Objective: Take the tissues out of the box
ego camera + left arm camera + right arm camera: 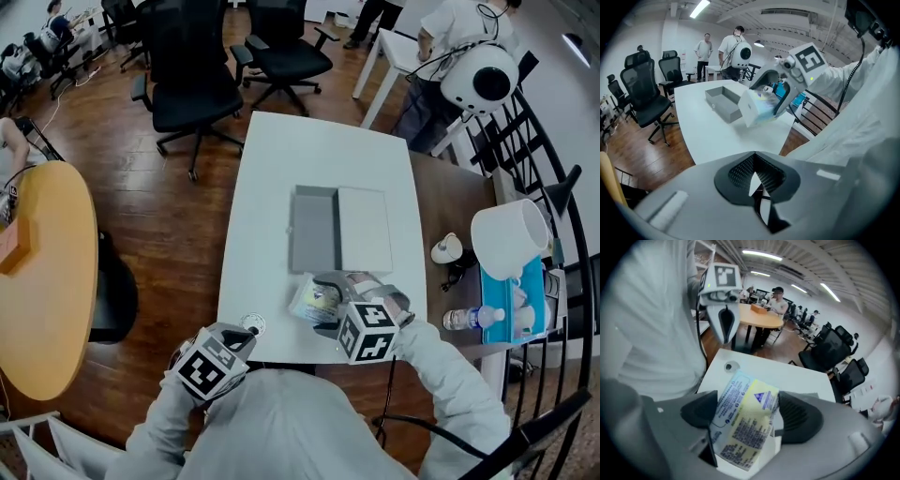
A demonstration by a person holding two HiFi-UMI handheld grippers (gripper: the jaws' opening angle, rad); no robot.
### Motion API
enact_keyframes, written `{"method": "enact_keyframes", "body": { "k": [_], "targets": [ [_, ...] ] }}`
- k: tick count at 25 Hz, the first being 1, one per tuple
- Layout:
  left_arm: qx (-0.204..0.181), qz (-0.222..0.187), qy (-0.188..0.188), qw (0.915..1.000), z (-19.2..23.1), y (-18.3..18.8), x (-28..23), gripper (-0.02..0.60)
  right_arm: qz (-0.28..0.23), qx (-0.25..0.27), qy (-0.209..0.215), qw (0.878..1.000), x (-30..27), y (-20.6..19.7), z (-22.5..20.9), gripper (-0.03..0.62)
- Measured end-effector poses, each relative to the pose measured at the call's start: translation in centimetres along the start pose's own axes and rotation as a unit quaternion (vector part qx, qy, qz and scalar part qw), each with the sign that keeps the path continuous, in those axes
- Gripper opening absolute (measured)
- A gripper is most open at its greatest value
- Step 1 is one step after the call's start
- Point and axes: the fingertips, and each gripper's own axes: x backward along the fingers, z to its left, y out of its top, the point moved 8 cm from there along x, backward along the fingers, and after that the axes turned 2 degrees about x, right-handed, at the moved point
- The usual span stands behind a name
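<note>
A tissue pack [312, 302] with a yellow and pale blue printed wrapper is gripped in my right gripper [321, 302], just above the white table's [272, 187] near edge. In the right gripper view the pack [745, 420] fills the gap of that gripper [746, 416], both pads pressing its sides. The left gripper view shows the pack [757, 107] lifted off the table in the right gripper [769, 96]. The open grey box [314, 230] lies mid-table with its lid [364, 228] beside it. My left gripper [242, 336] hangs off the front left corner, shut [757, 187] and holding nothing.
A small round disc [251, 324] sits near the table's front left corner. To the right, a brown side table carries a water bottle [473, 319], a white lamp [508, 239] and a blue box [517, 300]. Office chairs [192, 89] stand beyond; a round orange table [42, 281] is left.
</note>
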Motion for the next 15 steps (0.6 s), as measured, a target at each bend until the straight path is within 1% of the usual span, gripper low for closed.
{"method": "enact_keyframes", "body": {
  "k": [3,6,12,15],
  "targets": [
    [0.001,0.003,0.0,1.0,-0.3,0.0,-0.2,0.015,0.016,0.03,0.046,0.998,-3.3,-1.1,1.3,0.42],
    [0.008,0.005,0.004,1.0,-0.4,-0.2,-0.1,0.015,0.029,0.043,0.082,0.995,-5.6,-1.3,1.9,0.42],
    [0.017,0.003,0.017,0.9997,-0.4,-0.3,-0.3,0.015,0.009,0.021,0.117,0.993,-6.5,-0.8,1.5,0.425],
    [0.021,0.004,0.017,0.9996,-0.3,-0.1,0.1,0.015,-0.031,-0.006,0.115,0.993,-5.3,-0.2,1.1,0.44]
  ]
}}
